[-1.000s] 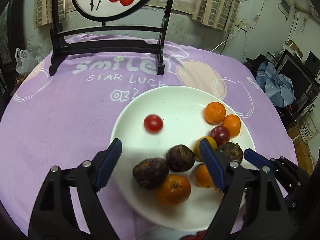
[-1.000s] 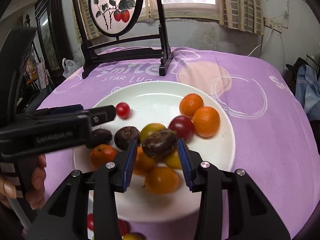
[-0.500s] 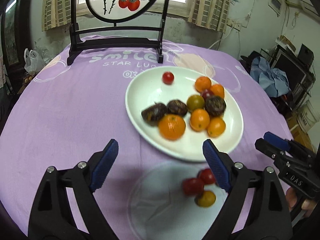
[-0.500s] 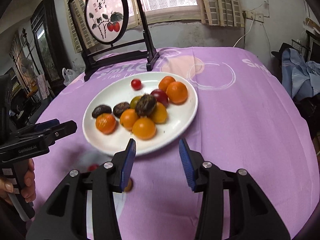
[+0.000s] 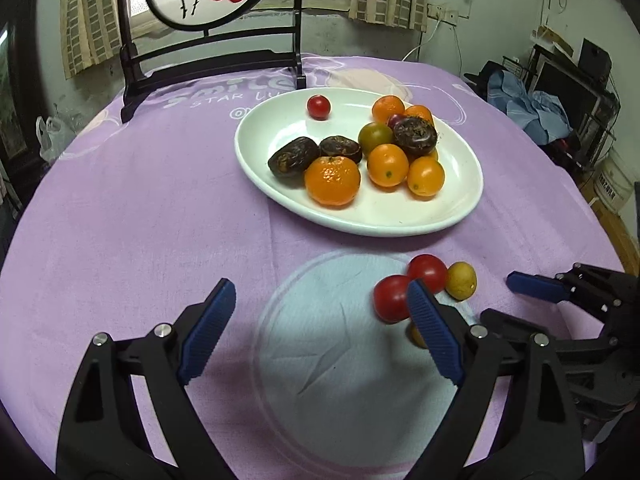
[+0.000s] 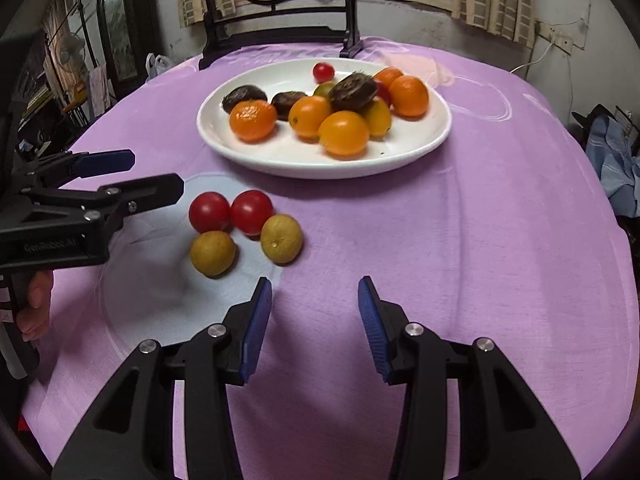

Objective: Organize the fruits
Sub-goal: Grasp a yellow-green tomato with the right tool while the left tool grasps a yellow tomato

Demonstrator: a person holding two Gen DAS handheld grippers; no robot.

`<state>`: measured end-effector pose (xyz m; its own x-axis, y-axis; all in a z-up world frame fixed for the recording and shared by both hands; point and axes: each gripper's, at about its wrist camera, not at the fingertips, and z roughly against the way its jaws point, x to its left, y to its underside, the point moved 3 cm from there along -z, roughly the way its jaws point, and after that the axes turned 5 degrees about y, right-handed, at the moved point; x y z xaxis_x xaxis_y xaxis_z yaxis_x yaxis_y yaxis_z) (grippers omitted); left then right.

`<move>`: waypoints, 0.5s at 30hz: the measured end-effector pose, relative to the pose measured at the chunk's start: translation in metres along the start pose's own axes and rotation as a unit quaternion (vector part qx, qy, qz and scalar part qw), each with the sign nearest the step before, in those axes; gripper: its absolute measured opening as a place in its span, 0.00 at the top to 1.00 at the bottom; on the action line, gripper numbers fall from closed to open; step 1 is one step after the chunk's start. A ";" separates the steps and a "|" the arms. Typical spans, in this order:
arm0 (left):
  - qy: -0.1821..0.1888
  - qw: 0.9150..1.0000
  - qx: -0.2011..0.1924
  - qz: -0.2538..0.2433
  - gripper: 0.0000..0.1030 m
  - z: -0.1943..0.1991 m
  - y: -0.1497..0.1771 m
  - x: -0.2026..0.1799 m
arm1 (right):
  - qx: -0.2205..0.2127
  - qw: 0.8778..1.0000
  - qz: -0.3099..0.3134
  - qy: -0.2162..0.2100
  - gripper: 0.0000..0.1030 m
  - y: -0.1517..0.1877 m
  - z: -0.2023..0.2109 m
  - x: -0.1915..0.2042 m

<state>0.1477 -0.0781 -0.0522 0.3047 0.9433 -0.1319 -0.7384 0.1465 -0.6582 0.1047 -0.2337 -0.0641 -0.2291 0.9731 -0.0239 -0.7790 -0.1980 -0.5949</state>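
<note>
Jaws of both hand-held grippers (image 5: 320, 332) (image 6: 314, 328) gape, holding nothing.

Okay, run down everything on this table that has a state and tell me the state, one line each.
Left tool: jaws just opened wider, nothing between them.
Right tool: open, empty, over bare cloth.
White plate: upright, holding most of the fruit.
Dark fruit: resting on top of the pile.
Two red tomatoes: touching, on the cloth off the plate.
Two yellow-green fruits: apart, beside the tomatoes.

Ahead of the empty, parted right tongs (image 6: 314, 320) lie two tomatoes (image 6: 230, 212) and two limes (image 6: 246, 246), the plate (image 6: 280, 160) beyond.
</note>
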 end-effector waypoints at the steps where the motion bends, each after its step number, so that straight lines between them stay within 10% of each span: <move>1: 0.000 1.000 0.000 0.003 0.13 -0.001 0.000 0.001 | 0.001 1.000 0.003 0.001 0.56 0.000 -0.002 0.002; 15: 0.004 1.000 0.001 -0.003 0.13 -0.003 0.004 -0.002 | -0.010 1.000 0.012 0.004 0.66 -0.024 -0.019 0.017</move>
<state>0.1459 -0.0799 -0.0568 0.3143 0.9397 -0.1346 -0.7374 0.1524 -0.6581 0.1308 -0.2096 -0.0653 -0.2429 0.9690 -0.0460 -0.7610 -0.2197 -0.6104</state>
